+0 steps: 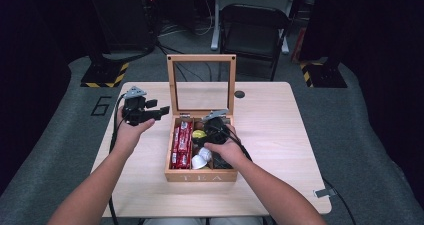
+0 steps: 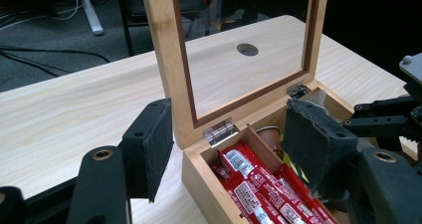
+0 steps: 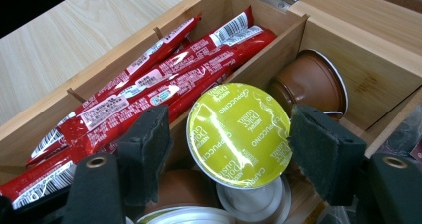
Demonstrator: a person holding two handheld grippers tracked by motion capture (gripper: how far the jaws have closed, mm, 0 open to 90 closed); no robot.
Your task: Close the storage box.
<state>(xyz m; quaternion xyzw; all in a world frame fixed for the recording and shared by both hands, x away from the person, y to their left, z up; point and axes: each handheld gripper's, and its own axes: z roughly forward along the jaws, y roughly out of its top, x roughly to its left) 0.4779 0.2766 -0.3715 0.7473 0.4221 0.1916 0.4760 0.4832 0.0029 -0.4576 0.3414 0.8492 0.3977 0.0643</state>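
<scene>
A wooden tea box (image 1: 200,176) stands mid-table with its glass lid (image 1: 201,59) upright. Red stick packets (image 3: 149,94) fill its left compartment. In the middle compartment a capsule with a yellow-green foil top (image 3: 238,134) lies on other capsules, with a brown capsule (image 3: 308,82) behind it. My right gripper (image 3: 231,119) reaches into that compartment, open, its pads on either side of the yellow-green capsule. My left gripper (image 1: 159,112) hovers left of the box, open and empty, and faces the lid's hinge (image 2: 221,132).
White capsules (image 1: 200,160) lie at the front of the middle compartment. The table (image 1: 280,135) has a round hole (image 1: 239,94) behind the box. A folding chair (image 1: 255,25) stands beyond the far edge. Bare tabletop lies on both sides of the box.
</scene>
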